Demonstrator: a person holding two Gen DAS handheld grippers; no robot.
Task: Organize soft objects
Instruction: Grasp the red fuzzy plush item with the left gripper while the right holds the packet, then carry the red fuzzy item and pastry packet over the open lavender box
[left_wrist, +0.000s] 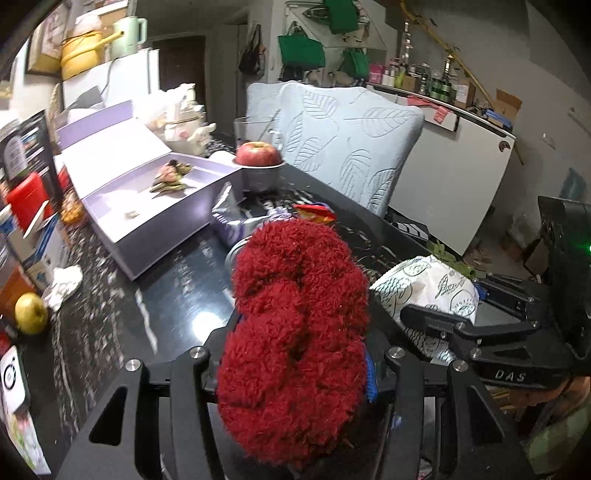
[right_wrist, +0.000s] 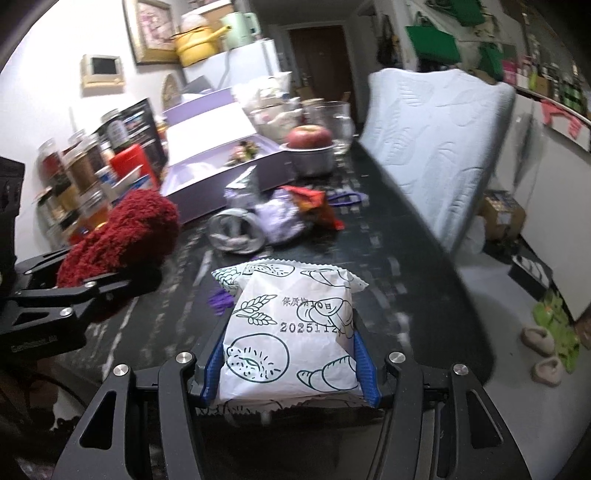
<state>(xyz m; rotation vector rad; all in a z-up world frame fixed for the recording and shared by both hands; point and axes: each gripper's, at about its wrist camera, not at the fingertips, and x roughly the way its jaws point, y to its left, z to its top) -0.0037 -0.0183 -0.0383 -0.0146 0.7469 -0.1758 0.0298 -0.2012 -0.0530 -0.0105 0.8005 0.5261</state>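
A red fluffy soft thing fills the middle of the left wrist view. My left gripper is shut on it, its fingers mostly buried in the pile, held above the dark table. A white bread packet printed with pastry drawings sits between the blue pads of my right gripper, which is shut on it. Each gripper shows in the other's view: the right gripper with the packet at the right, the left gripper with the red fluffy thing at the left.
An open purple box lies at the table's left. A red apple sits in a metal bowl, with crumpled snack bags and a jar on its side ahead. A leaf-patterned cushion stands beyond the table's right edge.
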